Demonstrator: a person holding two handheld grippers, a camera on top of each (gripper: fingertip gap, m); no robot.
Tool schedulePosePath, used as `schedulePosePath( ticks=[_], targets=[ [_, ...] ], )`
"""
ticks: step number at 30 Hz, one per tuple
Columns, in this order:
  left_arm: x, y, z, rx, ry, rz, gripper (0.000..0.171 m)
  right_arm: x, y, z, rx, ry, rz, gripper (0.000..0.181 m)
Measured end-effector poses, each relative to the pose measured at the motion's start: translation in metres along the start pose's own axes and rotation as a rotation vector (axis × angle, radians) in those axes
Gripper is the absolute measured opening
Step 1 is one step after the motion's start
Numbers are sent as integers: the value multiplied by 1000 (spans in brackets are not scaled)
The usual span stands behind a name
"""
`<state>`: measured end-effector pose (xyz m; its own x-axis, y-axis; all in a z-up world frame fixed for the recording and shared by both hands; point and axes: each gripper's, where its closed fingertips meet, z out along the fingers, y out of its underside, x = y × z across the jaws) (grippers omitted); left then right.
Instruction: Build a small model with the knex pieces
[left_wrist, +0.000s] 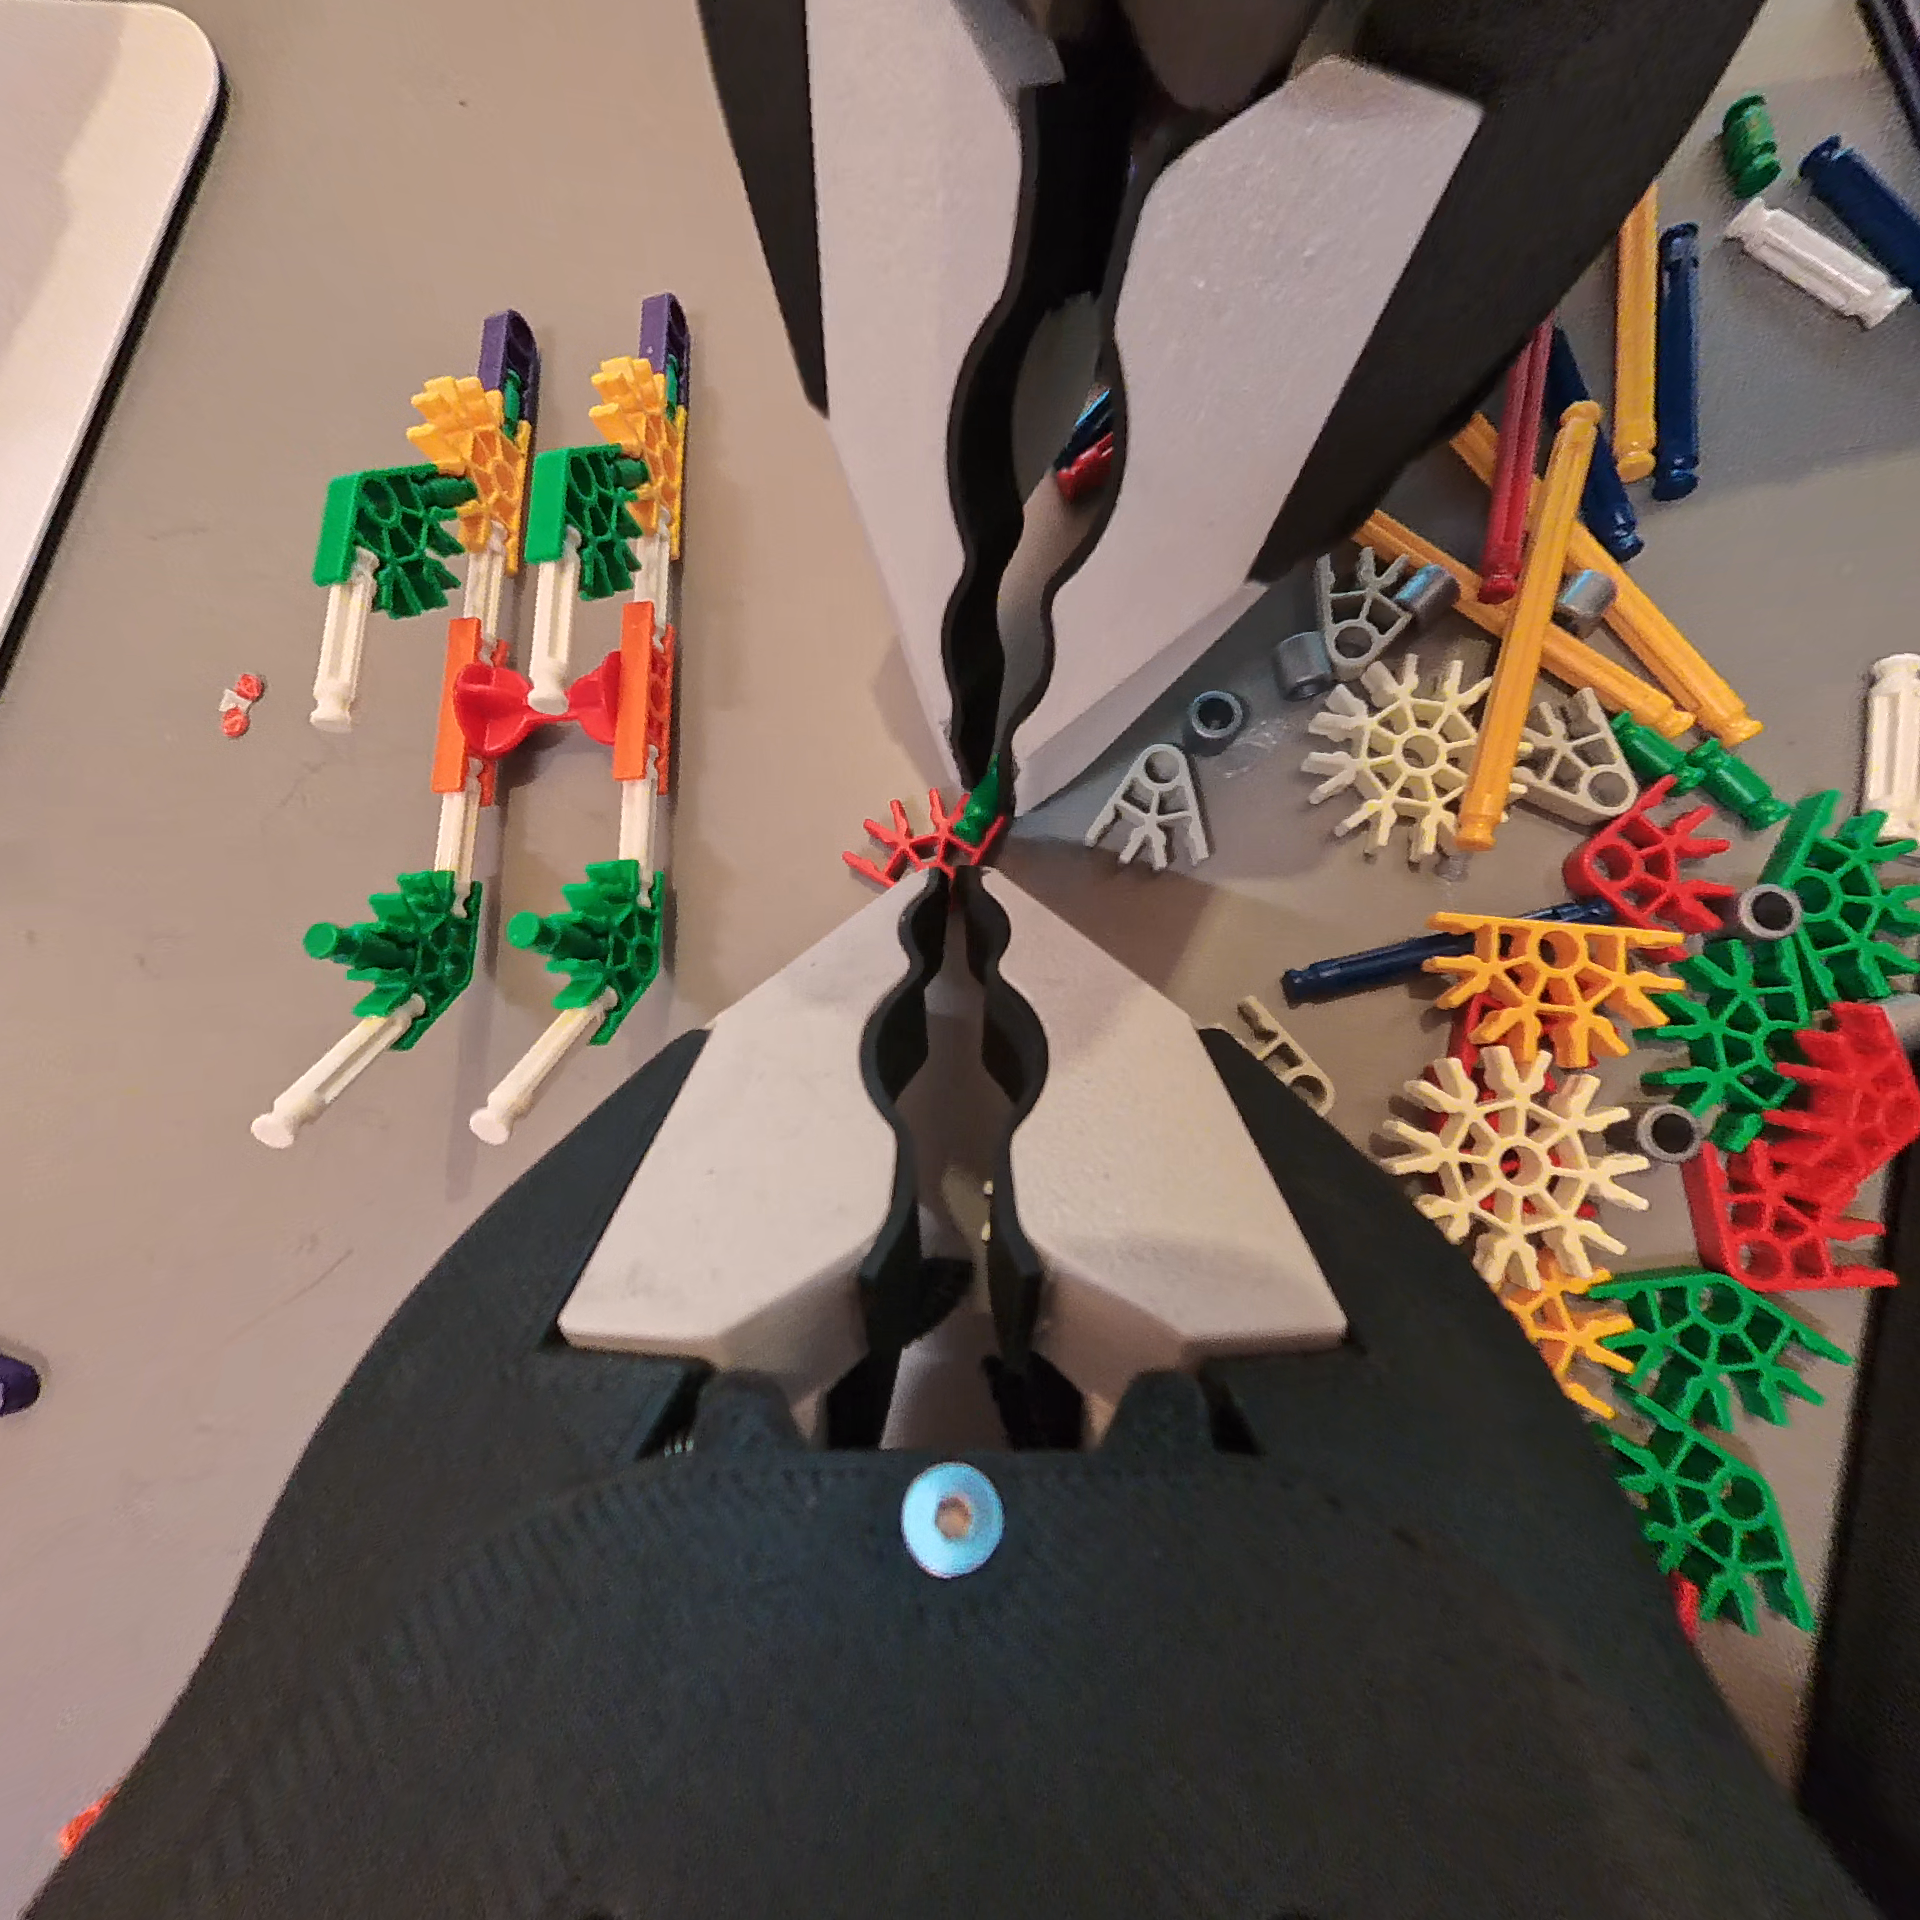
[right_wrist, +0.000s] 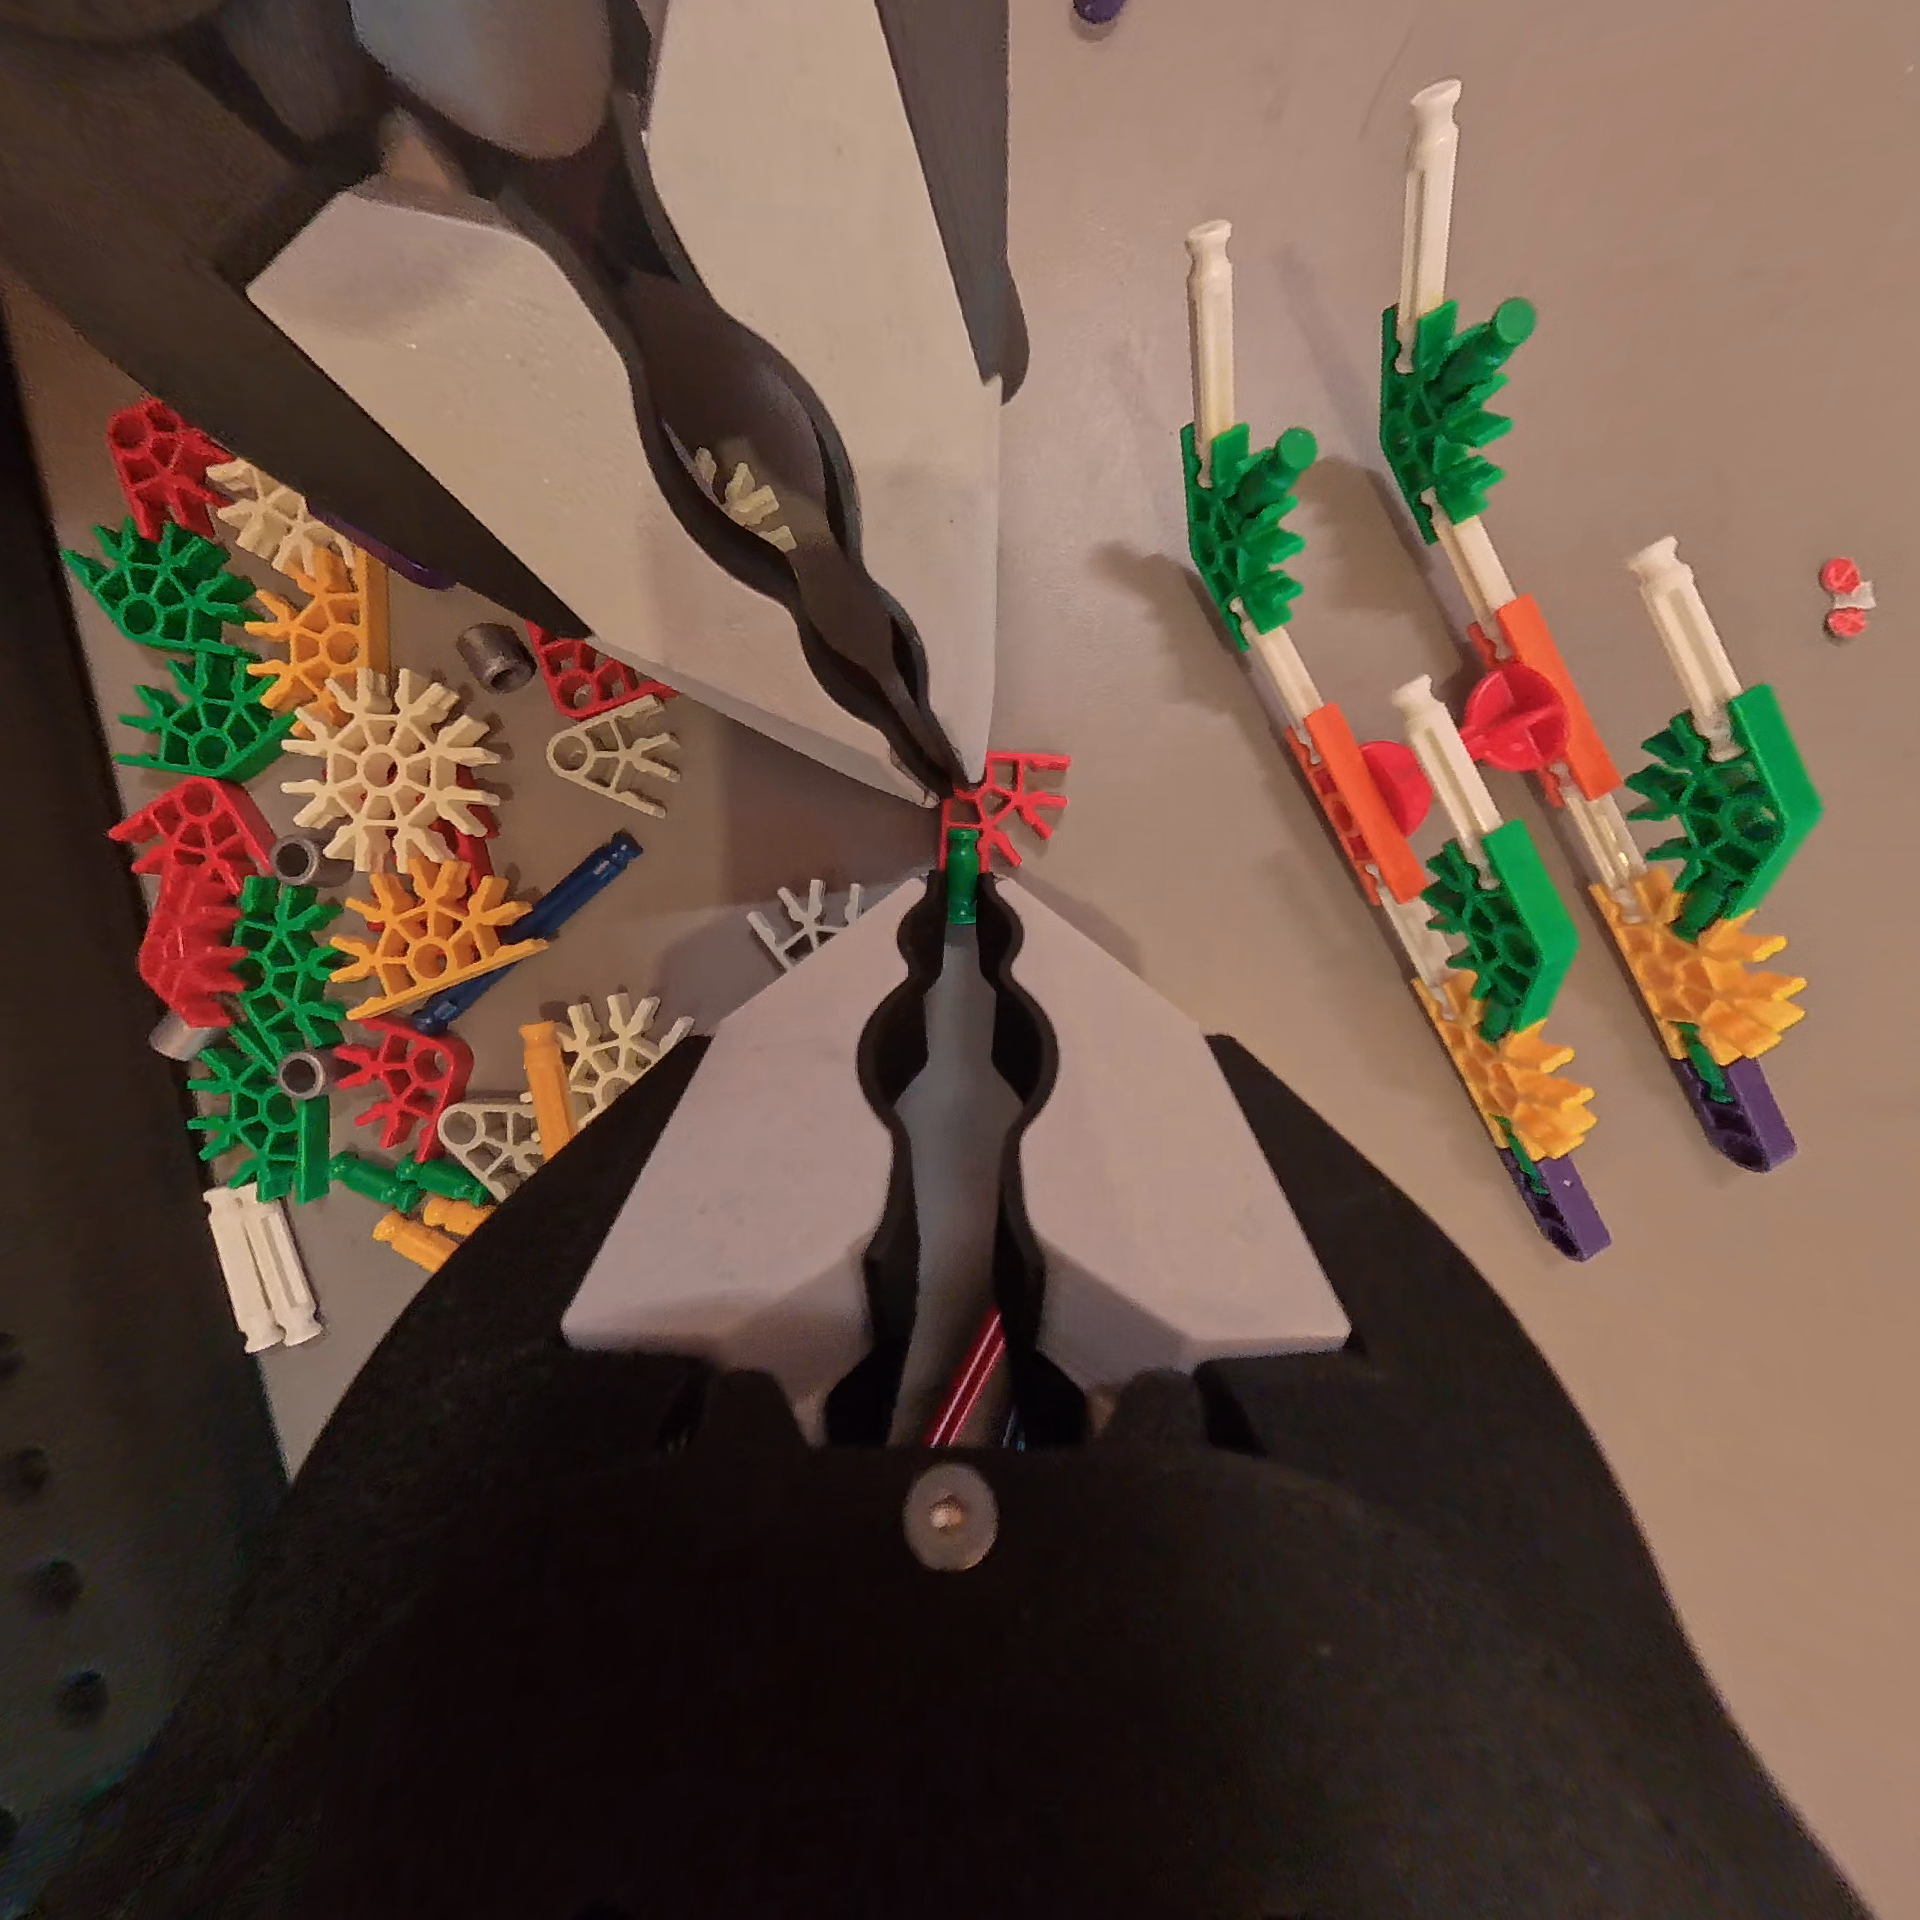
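Observation:
My left gripper (left_wrist: 951, 878) is shut on a small red fan-shaped connector (left_wrist: 920, 836) and holds it just above the grey table. My right gripper (right_wrist: 961, 883) is shut on a short green rod (right_wrist: 962, 868). The rod's far end sits in a slot of the red connector (right_wrist: 1003, 802). The two grippers meet tip to tip. In the left wrist view the right gripper (left_wrist: 987, 779) comes in from the top. In the right wrist view the left gripper (right_wrist: 940, 774) comes in from the upper left.
Two matching built assemblies (left_wrist: 499, 665) of white rods with green, yellow, orange, red and purple pieces lie side by side, also seen in the right wrist view (right_wrist: 1507, 779). A pile of loose connectors and rods (left_wrist: 1558, 935) (right_wrist: 343, 831) lies on the other side. A light board (left_wrist: 83, 260) lies at the far left. Both grippers' tips are close together, under 4 cm apart.

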<state>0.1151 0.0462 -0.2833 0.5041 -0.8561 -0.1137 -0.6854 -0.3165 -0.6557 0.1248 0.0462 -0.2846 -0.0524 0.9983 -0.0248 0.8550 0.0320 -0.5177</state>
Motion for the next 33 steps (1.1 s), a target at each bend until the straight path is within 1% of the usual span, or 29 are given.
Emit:
schedulePosePath(
  ticks=[5,9,13,17,18,21,24,27,30,33],
  targets=[
    [-2,0,0,-8,14,15,2,3,2,0,-30,3,-20,3],
    [-2,-8,-2,20,23,2,2,4,2,1,-34,-2,-10,4],
    [-4,-2,2,-6,25,-12,3,3,-1,1,-8,-13,9,4],
    [-4,-7,-5,35,18,-27,2,5,-4,-1,-6,-6,-4,3],
    [-3,-5,-5,28,30,-40,2,4,-5,-1,-4,-9,-5,3],
    [-3,2,-1,-3,28,-26,2,2,-5,2,-18,-21,-15,4],
    [-4,1,-1,-1,23,-24,1,3,-4,2,-40,-17,-23,4],
    [-5,1,-1,10,27,-45,1,2,-4,3,-53,-19,-31,3],
    [-6,-6,-5,60,52,-115,0,3,-3,4,-61,-18,-31,3],
    [-8,-5,-4,46,56,-132,1,4,-5,5,-57,-21,-20,3]
  ],
)
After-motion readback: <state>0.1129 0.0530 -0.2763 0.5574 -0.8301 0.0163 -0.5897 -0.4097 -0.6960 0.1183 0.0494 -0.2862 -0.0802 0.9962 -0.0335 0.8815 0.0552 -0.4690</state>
